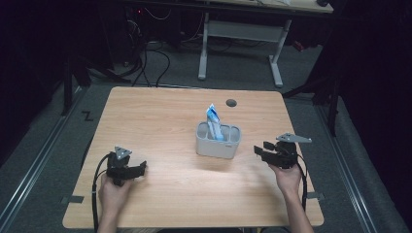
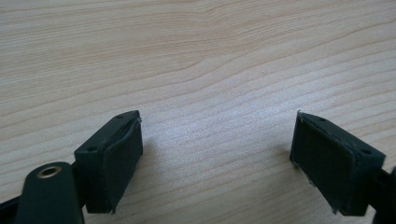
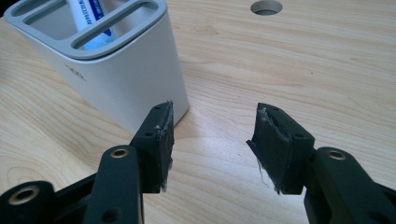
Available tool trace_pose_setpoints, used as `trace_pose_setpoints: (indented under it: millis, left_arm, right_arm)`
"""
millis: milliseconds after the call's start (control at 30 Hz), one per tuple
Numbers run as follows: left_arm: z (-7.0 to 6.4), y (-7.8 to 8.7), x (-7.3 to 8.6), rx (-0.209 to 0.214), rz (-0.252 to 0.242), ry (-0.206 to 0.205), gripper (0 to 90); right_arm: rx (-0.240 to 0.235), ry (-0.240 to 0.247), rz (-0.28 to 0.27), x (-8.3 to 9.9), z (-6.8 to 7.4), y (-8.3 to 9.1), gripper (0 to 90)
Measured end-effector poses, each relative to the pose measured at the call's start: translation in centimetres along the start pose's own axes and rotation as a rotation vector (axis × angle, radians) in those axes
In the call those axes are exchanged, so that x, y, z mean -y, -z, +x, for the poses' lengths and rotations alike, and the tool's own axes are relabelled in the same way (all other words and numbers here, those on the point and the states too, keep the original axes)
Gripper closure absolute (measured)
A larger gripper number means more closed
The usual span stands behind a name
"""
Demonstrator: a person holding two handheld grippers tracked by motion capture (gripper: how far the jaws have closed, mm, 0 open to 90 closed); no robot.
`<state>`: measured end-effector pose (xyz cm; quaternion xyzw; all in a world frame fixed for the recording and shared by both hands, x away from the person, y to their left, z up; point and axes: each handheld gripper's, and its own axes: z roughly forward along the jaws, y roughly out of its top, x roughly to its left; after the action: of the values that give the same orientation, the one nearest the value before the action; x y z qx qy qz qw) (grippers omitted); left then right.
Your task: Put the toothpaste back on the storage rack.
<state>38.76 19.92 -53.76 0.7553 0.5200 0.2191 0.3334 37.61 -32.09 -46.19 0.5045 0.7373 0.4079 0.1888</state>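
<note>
A white holder (image 1: 217, 141) with a grey slotted top stands near the middle of the wooden table (image 1: 160, 116). A blue and white tube (image 1: 213, 121) sticks up out of its middle slot. My left gripper (image 1: 139, 169) rests low at the front left, open, with bare wood between its jaws (image 2: 217, 154). My right gripper (image 1: 259, 151) is held to the right of the holder, open and holding nothing. In the right gripper view the holder (image 3: 116, 70) sits just beyond the left jaw, with the tube (image 3: 88, 23) inside it and my right gripper (image 3: 212, 140) over bare wood.
A round cable hole (image 1: 231, 103) lies in the table behind the holder, also seen as the hole (image 3: 266, 7). Beyond the table stands a desk frame (image 1: 243, 34) with cables on the floor. A metal rail (image 1: 34, 165) runs along the left.
</note>
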Motion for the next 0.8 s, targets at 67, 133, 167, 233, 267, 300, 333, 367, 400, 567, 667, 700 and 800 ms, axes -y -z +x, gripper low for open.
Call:
trace_pose_setpoints:
  millis: [67,133,167,233,267,300,333,367,400,567,667,700,800]
  left_arm:
    - [0.0,0.0,0.0,0.0,0.0,0.0,17.2]
    - [0.0,0.0,0.0,0.0,0.0,0.0,17.1]
    - [0.0,0.0,0.0,0.001,0.001,0.0,17.2]
    - [0.0,0.0,0.0,0.001,0.001,0.0,17.2]
    - [0.0,0.0,0.0,0.001,0.001,0.0,17.2]
    - [0.0,0.0,0.0,0.0,0.0,0.0,17.2]
    - [0.0,0.0,0.0,0.001,0.001,0.0,17.2]
    - [0.0,0.0,0.0,0.0,0.0,0.0,17.2]
    - [0.0,0.0,0.0,0.001,0.001,0.0,17.2]
    - [0.0,0.0,0.0,0.001,0.001,0.0,17.2]
    - [0.0,0.0,0.0,0.001,0.001,0.0,17.1]
    - [0.0,0.0,0.0,0.001,0.001,-0.001,17.2]
    - [0.0,0.0,0.0,0.001,0.001,0.0,17.1]
  right_arm:
    - [0.005,-0.007,-0.002,0.2,-0.2,-0.1,47.8]
    - [0.017,0.0,0.0,0.4,-0.4,-0.3,47.3]
    - [0.026,0.005,-0.007,0.6,-0.4,-0.5,46.8]
    - [0.042,0.018,-0.014,0.8,-0.6,-0.7,46.3]
    - [0.047,0.011,-0.011,0.9,-0.7,-0.8,45.9]
    - [0.05,0.007,-0.011,1.1,-0.8,-1.0,45.9]
    - [0.054,0.008,-0.01,1.2,-0.9,-1.1,45.9]
    - [0.059,0.005,-0.005,1.3,-1.0,-1.2,45.9]
    - [0.064,0.006,-0.002,1.4,-1.1,-1.4,45.9]
    - [0.083,-0.002,0.011,2.0,-1.6,-1.9,45.4]
    - [0.1,0.005,0.022,2.1,-1.7,-2.2,44.0]
    - [0.104,0.006,0.024,2.2,-1.7,-2.3,43.3]
    - [0.121,0.019,0.024,2.2,-1.7,-2.6,42.0]
